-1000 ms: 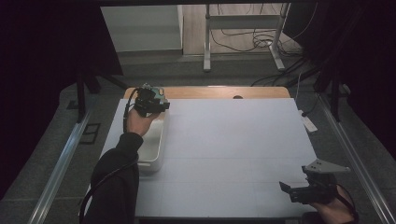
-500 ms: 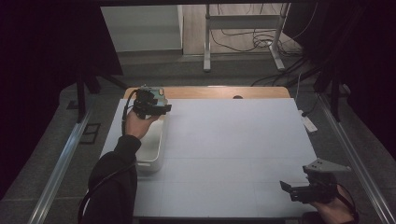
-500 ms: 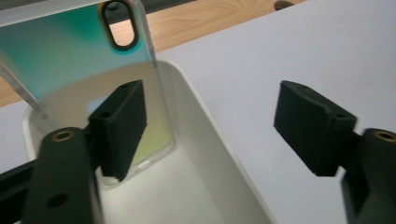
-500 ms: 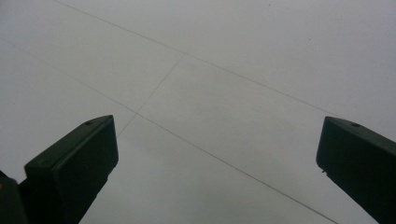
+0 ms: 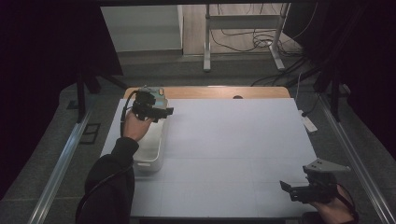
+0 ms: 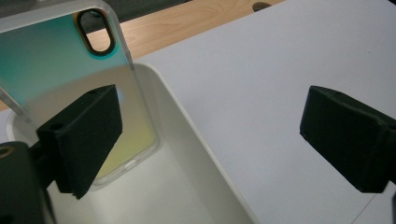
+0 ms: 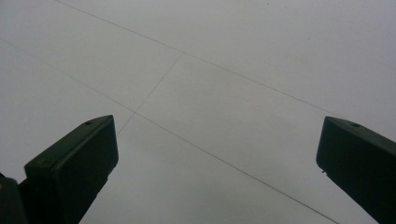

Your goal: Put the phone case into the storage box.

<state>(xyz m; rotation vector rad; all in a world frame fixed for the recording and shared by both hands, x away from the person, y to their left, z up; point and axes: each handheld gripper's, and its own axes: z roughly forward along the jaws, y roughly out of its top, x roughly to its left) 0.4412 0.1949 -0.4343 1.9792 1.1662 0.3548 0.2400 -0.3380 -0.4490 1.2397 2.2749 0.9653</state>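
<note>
A translucent phone case (image 6: 70,70) with a teal-to-yellow sheen stands on end in a white tub (image 6: 196,135), leaning at its far end. My left gripper (image 6: 210,140) is open above that tub. Its jaws have just been opening and stand wide apart. One jaw is in front of the case's lower part and the other is far off over the table. From above, the left gripper (image 5: 161,113) hovers over the tub's (image 5: 152,149) far end, next to the case (image 5: 156,91). My right gripper (image 5: 292,189) is open over bare table near the front right corner.
White sheets with thin seams (image 7: 187,135) cover the table (image 5: 233,140). A strip of bare wood (image 5: 215,92) runs along its far edge. Metal rails flank both sides, and stand legs and cables lie on the floor beyond.
The left hand has shifted only slightly over the tub's far end. The right hand and gripper have stayed where they were.
</note>
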